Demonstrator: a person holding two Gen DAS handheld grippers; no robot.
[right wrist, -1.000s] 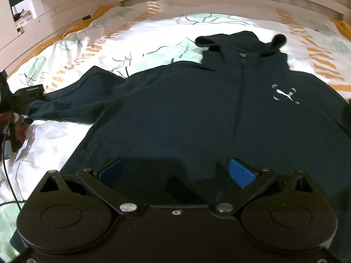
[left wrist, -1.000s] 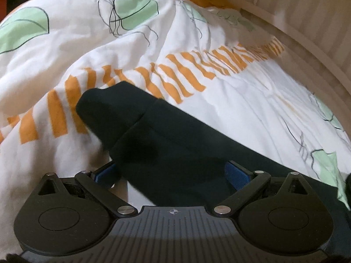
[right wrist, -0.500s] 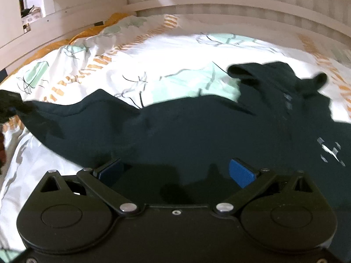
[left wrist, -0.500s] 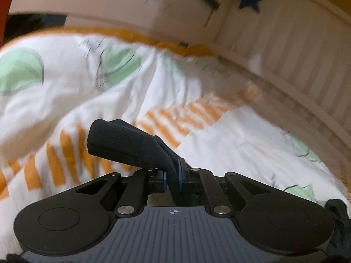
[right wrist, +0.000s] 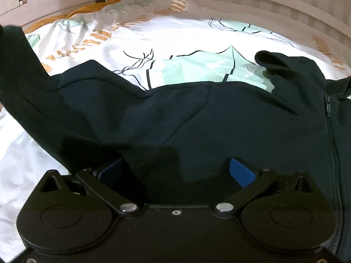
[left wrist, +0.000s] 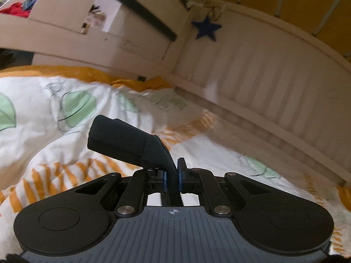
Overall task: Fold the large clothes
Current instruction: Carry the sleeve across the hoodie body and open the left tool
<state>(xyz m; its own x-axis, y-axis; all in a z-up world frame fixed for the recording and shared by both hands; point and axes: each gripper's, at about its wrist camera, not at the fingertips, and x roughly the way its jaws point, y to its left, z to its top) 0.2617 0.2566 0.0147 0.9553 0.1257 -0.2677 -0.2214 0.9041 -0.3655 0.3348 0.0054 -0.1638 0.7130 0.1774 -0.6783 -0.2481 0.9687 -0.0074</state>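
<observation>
Around the work: a white slatted bed rail (left wrist: 263,92) curved along the far side, a dark blue felt-like star (left wrist: 206,29) hung on it w/ string, and a pale cabinet w/ a black strip (left wrist: 140,8) stood beyond the bed's corner. Nothing lay on the duvet (left wrist: 43,135) btwn the grippers and the rail.

Duvet was soft, rumpled cotton: white w/ green leaf shapes, thin black outlines, orange dashes and an orange edge.

Left gripper (left wrist: 172,173) was clenched on the hoodie's sleeve (left wrist: 122,140), blue pads pinching the fabric just behind the ribbed cuff, which stuck out up-left as a flattened tube above the duvet.

The dark hoodie (right wrist: 219,120) (thick fleecy knit, zip front) lay spread on the duvet, hood (right wrist: 291,65) toward the rail, its left sleeve rising out of the right wrist view.

Right gripper (right wrist: 175,171) hung over the hoodie's body, jaws released wide, nothing pinched.
</observation>
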